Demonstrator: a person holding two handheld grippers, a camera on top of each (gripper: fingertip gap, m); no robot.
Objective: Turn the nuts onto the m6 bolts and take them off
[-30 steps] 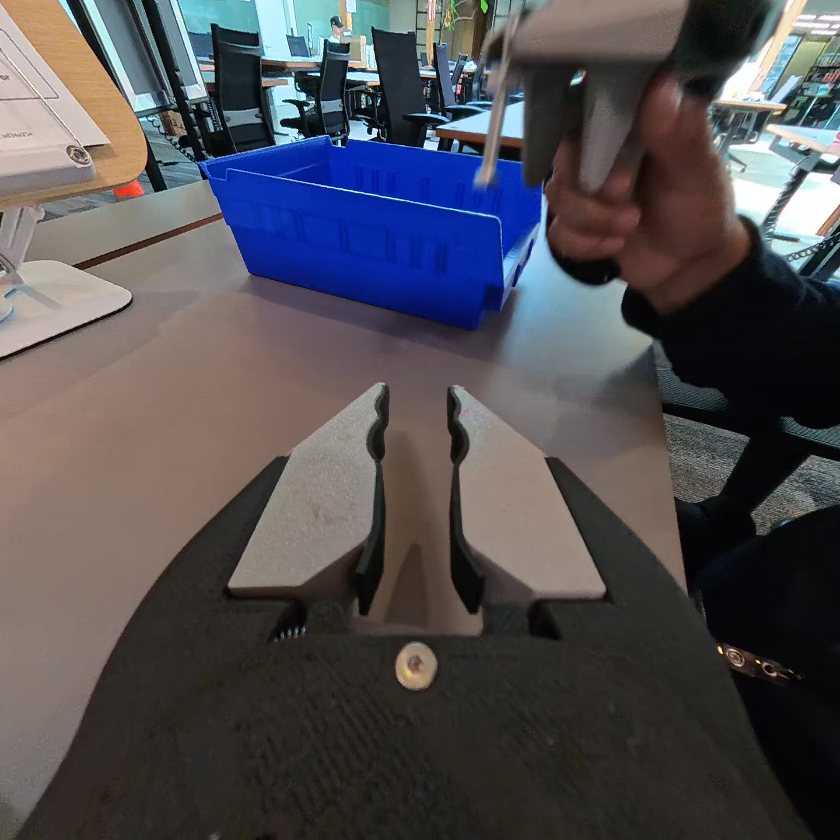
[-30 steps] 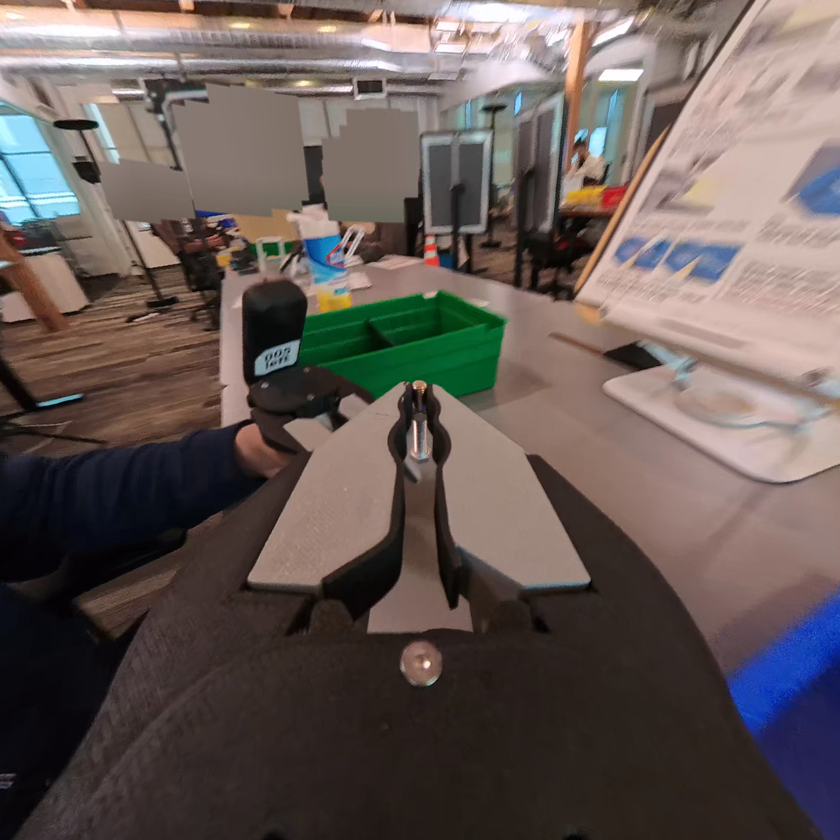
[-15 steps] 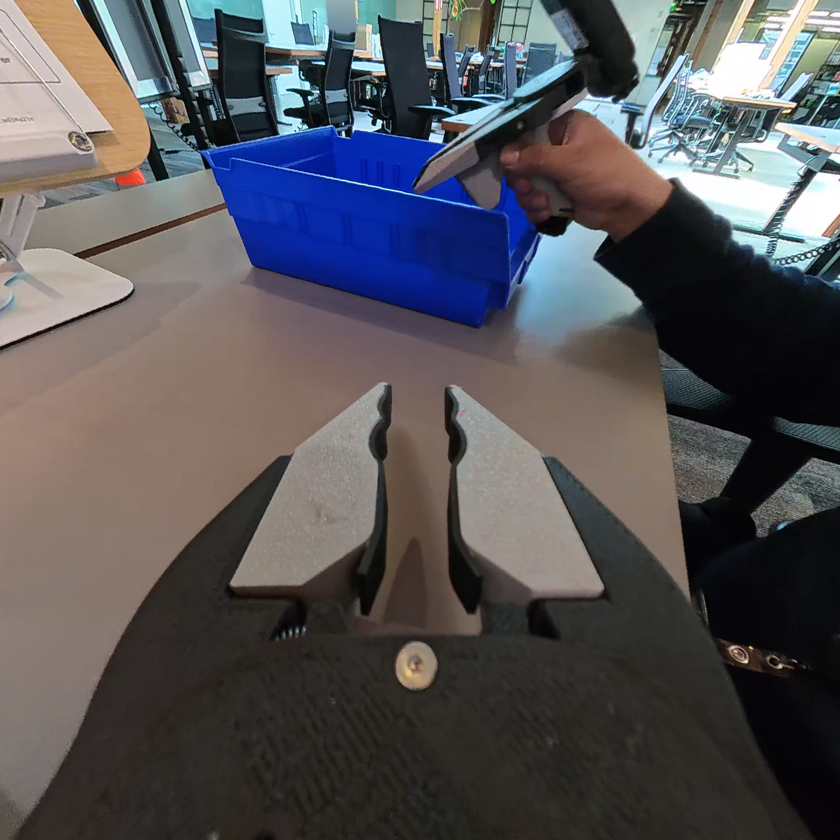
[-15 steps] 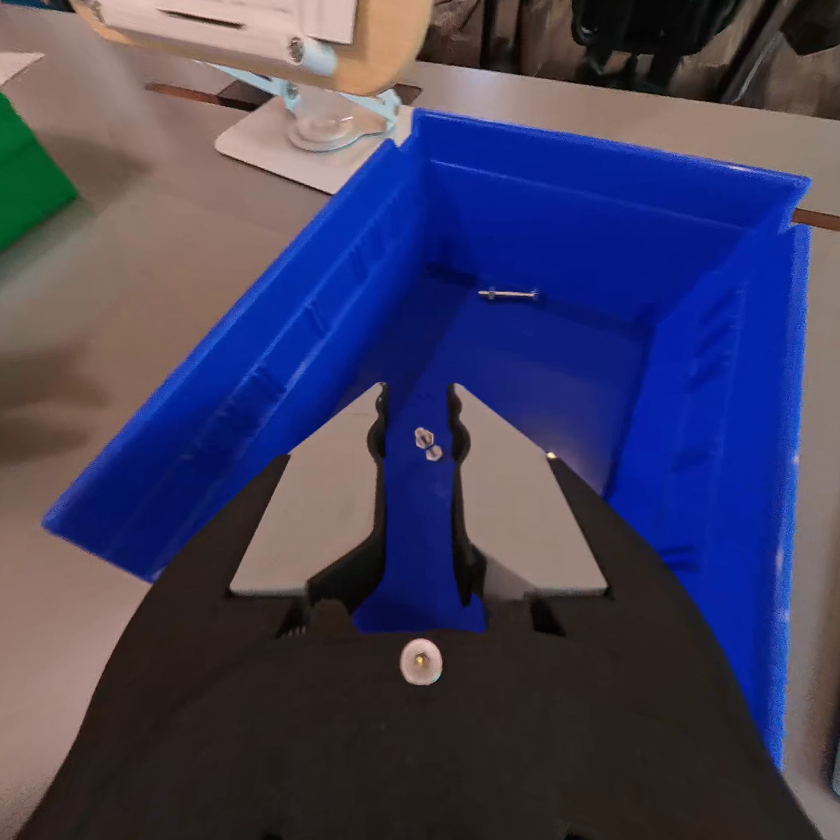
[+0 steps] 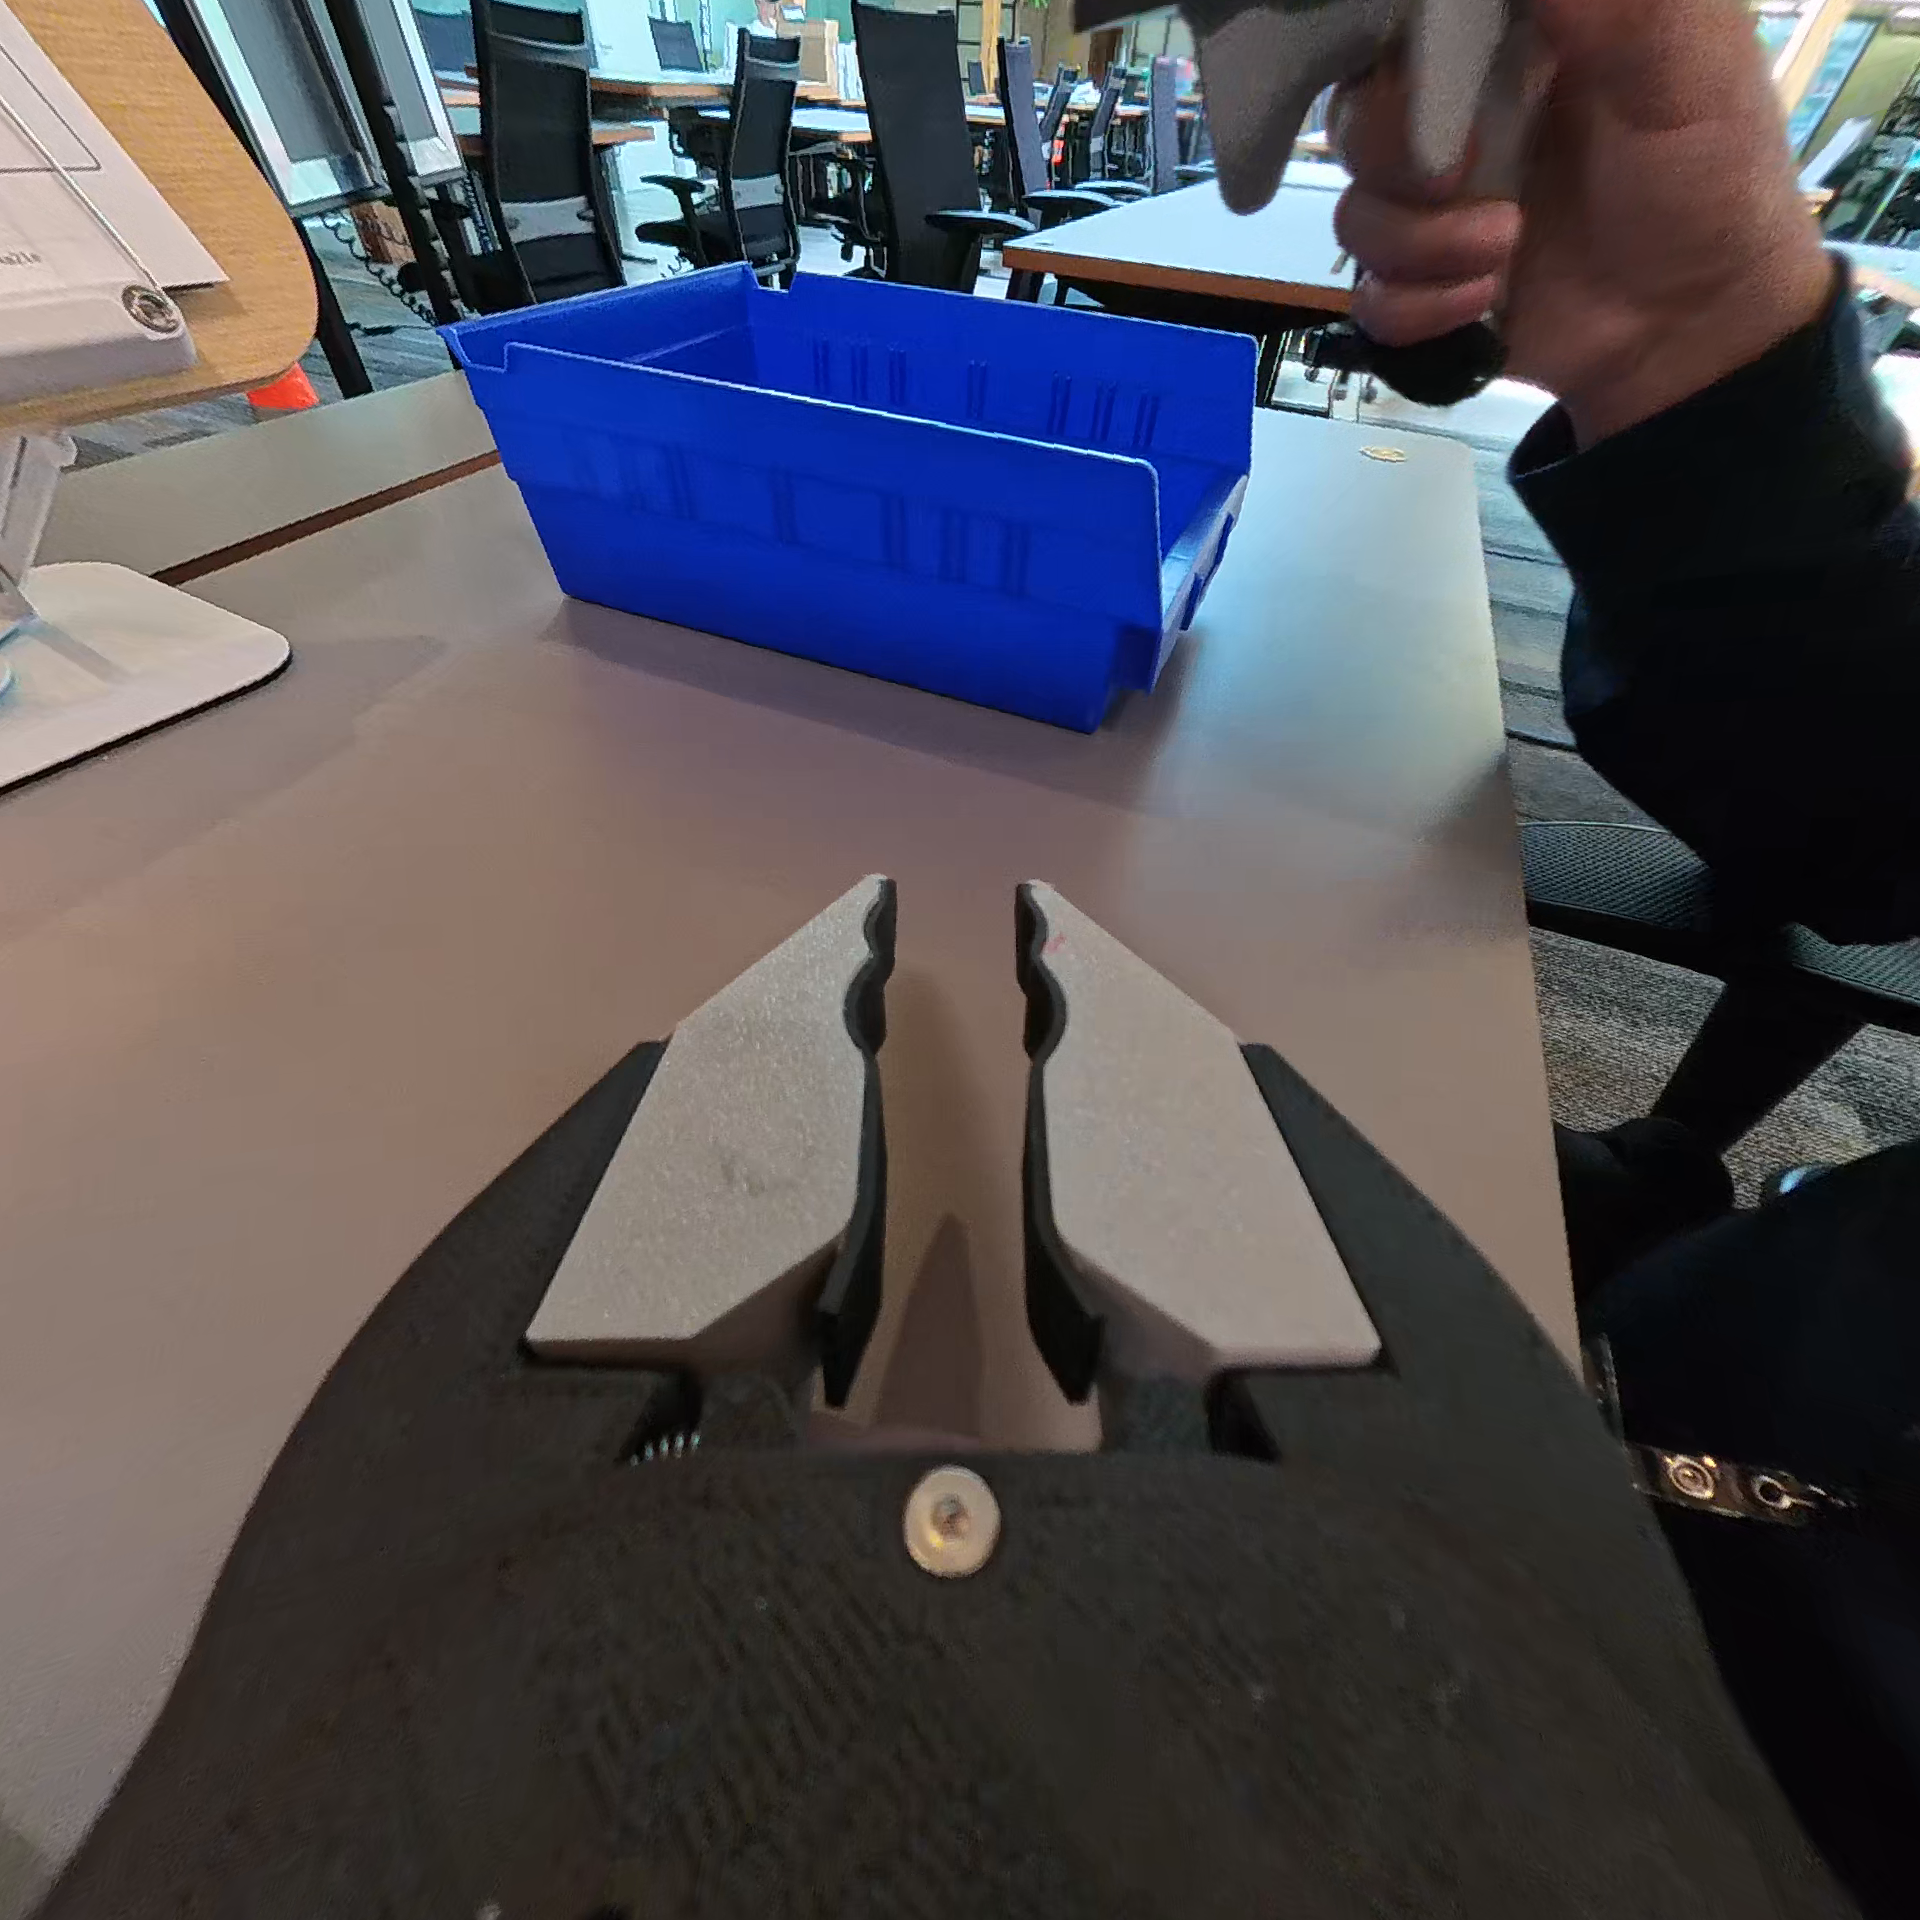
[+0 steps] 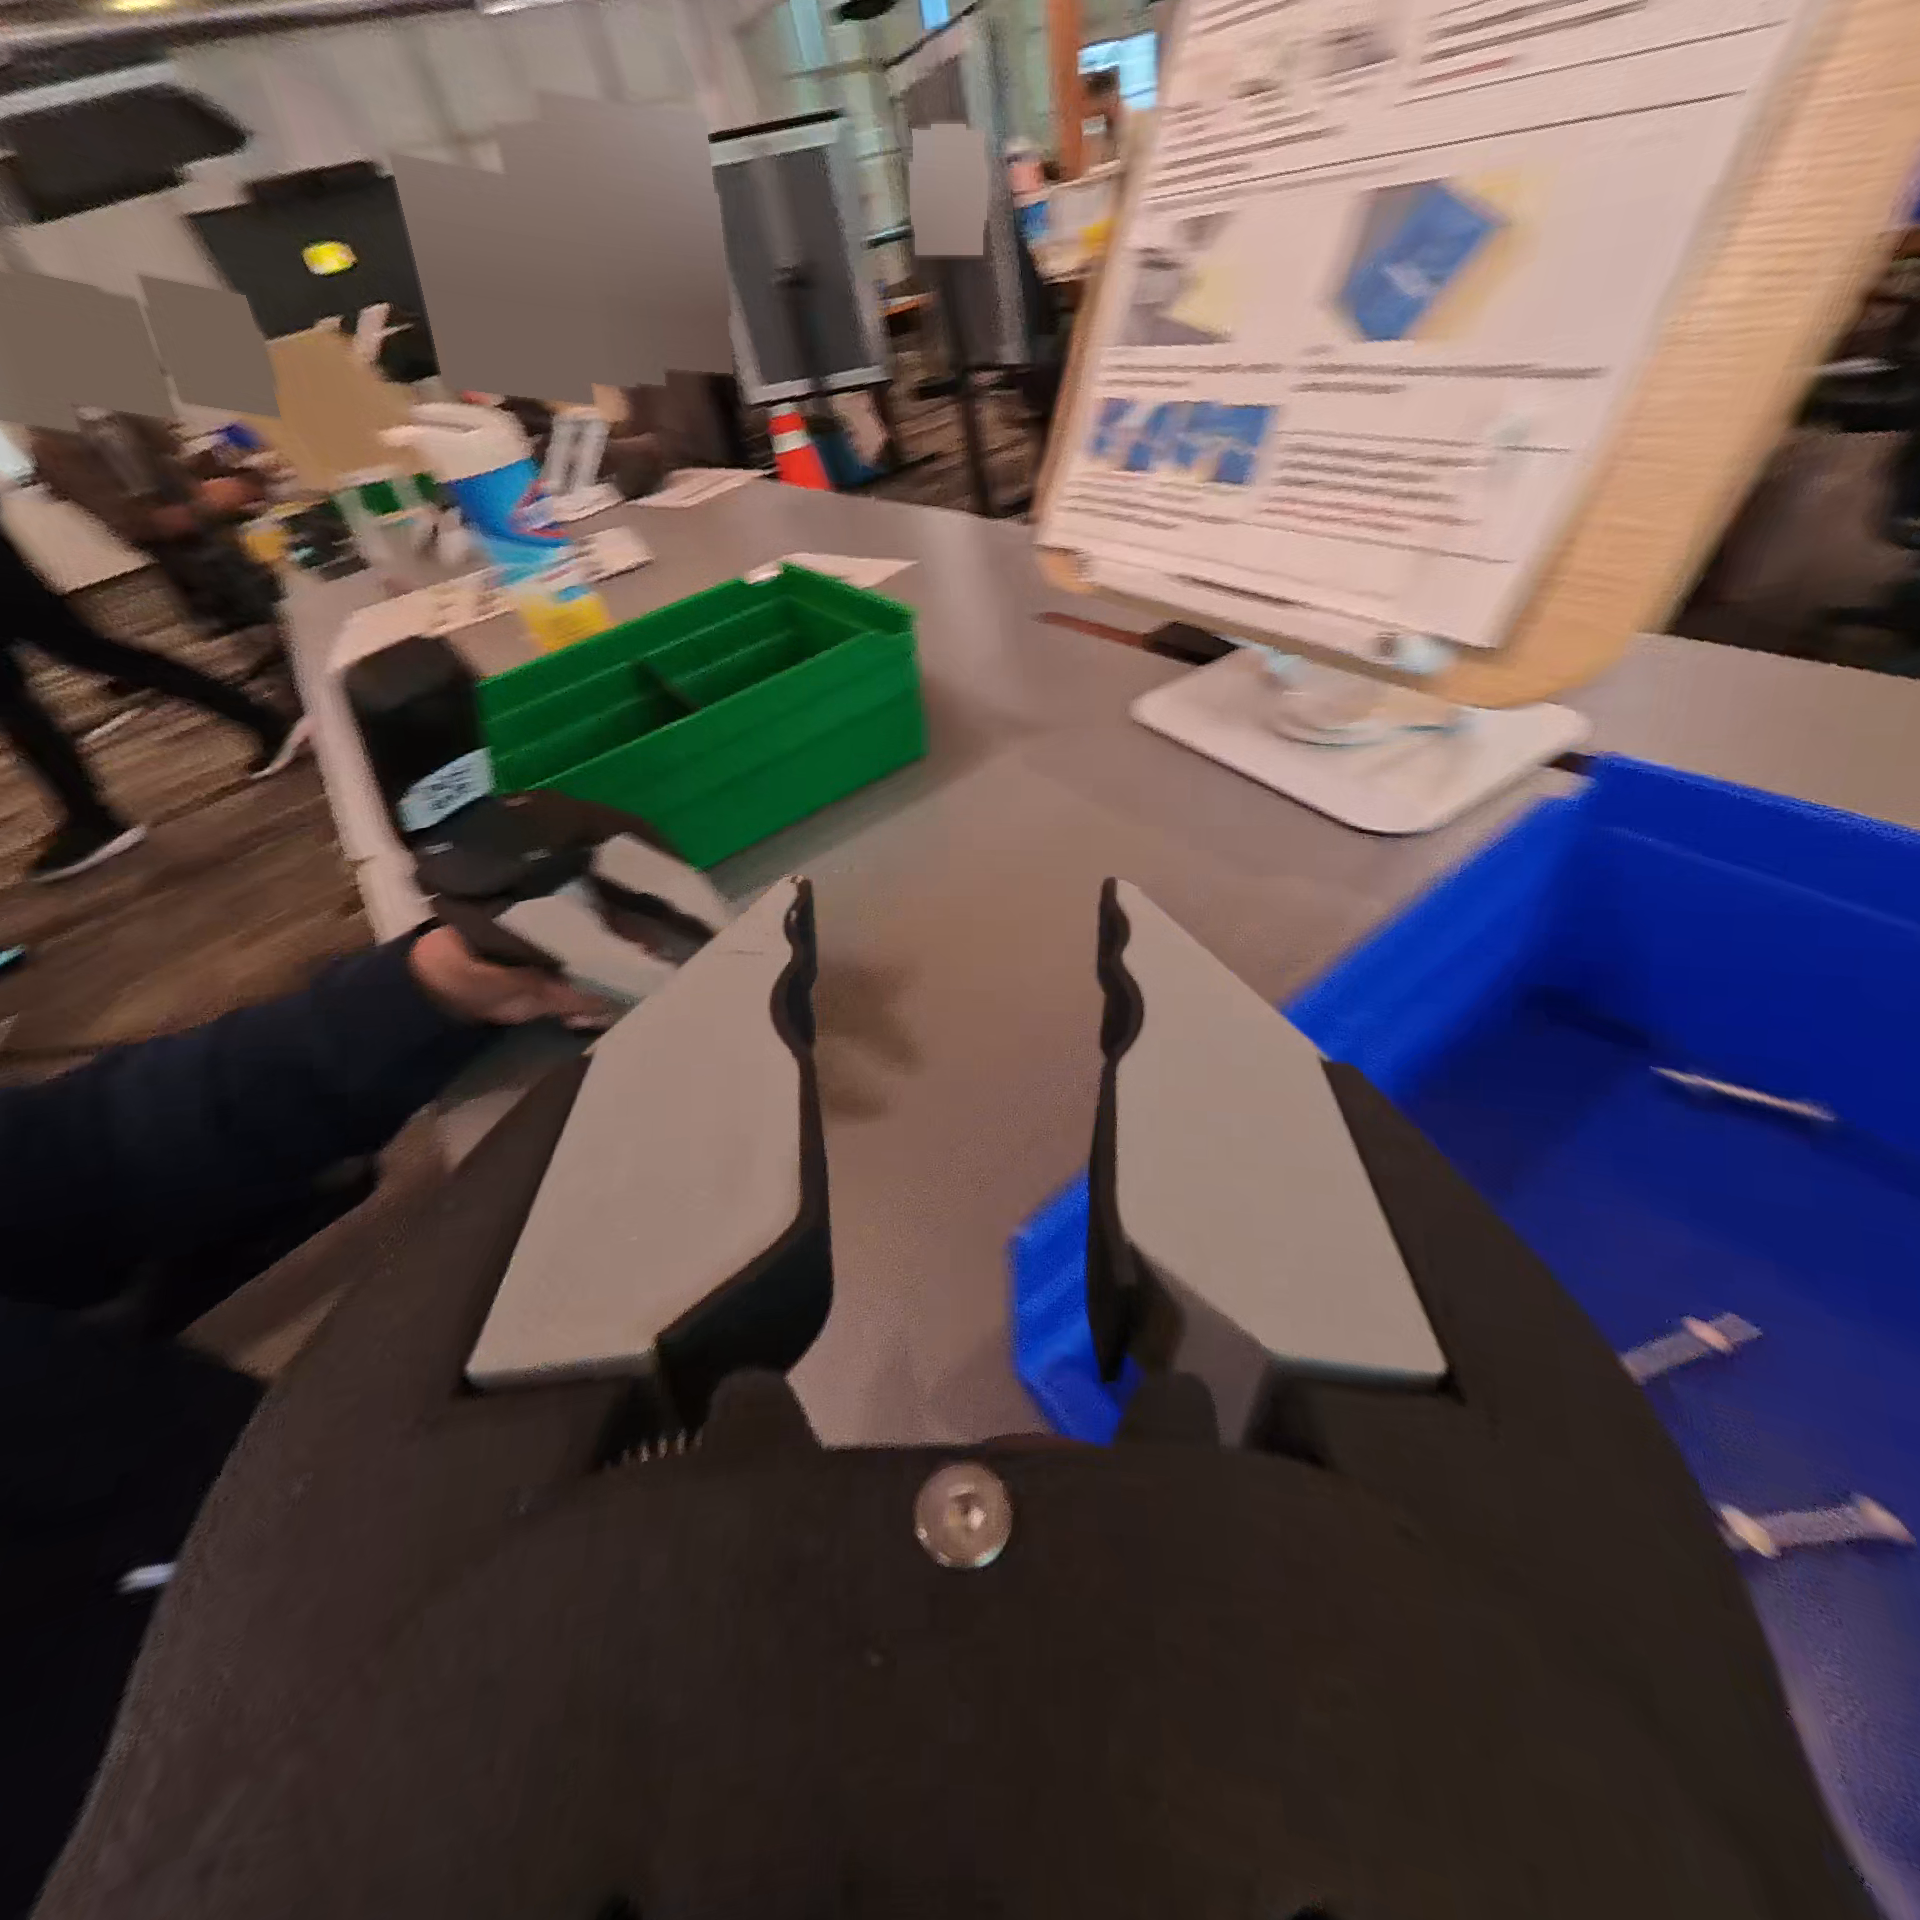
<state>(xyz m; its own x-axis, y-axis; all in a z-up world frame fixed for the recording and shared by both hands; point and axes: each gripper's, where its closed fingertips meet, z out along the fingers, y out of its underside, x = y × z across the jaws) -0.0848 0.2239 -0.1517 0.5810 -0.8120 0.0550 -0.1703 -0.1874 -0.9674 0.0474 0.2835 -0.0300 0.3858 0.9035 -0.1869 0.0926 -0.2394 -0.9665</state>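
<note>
My left gripper is open and empty, low over the grey table, pointing at the blue bin. My right gripper is open and empty, held above the table at the blue bin's left side. Three bolts lie in that bin: one at the back, one in the middle and one near the front, all blurred. The right gripper's body, held by a hand, shows at the top right of the left wrist view. The left gripper shows at the left of the right wrist view.
A green divided tray stands on the table's far left. A display board on a white stand is behind the blue bin; its base shows in the left wrist view. A dark sleeve reaches in from the right. The left gripper's tips are roughly 20 cm from the right gripper's.
My right gripper let go of the bolt over the blue bin, opened wider and swung back up and left toward the table. My left gripper stayed still and open.
</note>
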